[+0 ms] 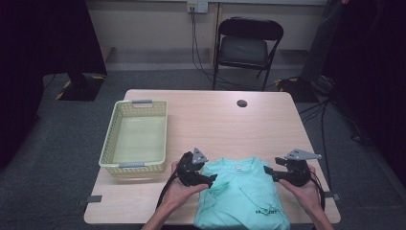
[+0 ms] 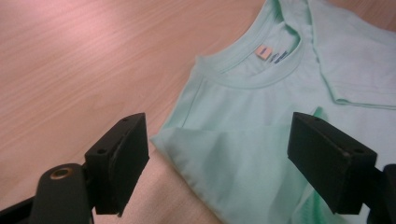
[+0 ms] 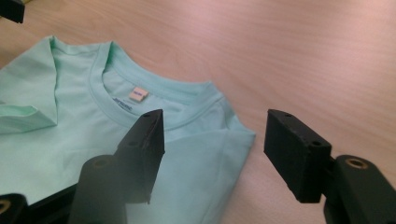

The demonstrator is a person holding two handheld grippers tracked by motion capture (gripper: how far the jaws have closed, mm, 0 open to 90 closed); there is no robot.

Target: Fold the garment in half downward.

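Inside the collar of the folded mint-green cotton T-shirt (image 1: 242, 191) sits a small pale woven tag (image 2: 264, 51) with a line of blue print beside it, too small to read in either gripper view; near the shirt's hem in the high view there is a short dark printed word (image 1: 265, 211), also too blurred to make out.

The shirt lies flat at the near edge of the light wood-grain table (image 1: 220, 115), collar pointing away from the person, sleeves folded inward over the body so its outline is a narrow rectangle.

The left gripper (image 1: 210, 179), black with a grey three-cornered plate on top, is cradled in the person's left hand (image 1: 184, 189) at the shirt's left shoulder. Its jaws stand wide, straddling the folded shoulder edge without pressing it; cloth lies between them in the left gripper view.

The right gripper (image 1: 268, 172) is held in the right hand (image 1: 304, 189) at the shirt's right shoulder, pointing inward toward the collar. Its jaws are also apart, one over the fabric and one over bare table, with the shoulder corner between them and no pad touching it.

Left of the shirt, well apart, stands a pale yellow perforated plastic basket (image 1: 111, 139) with grey handles.
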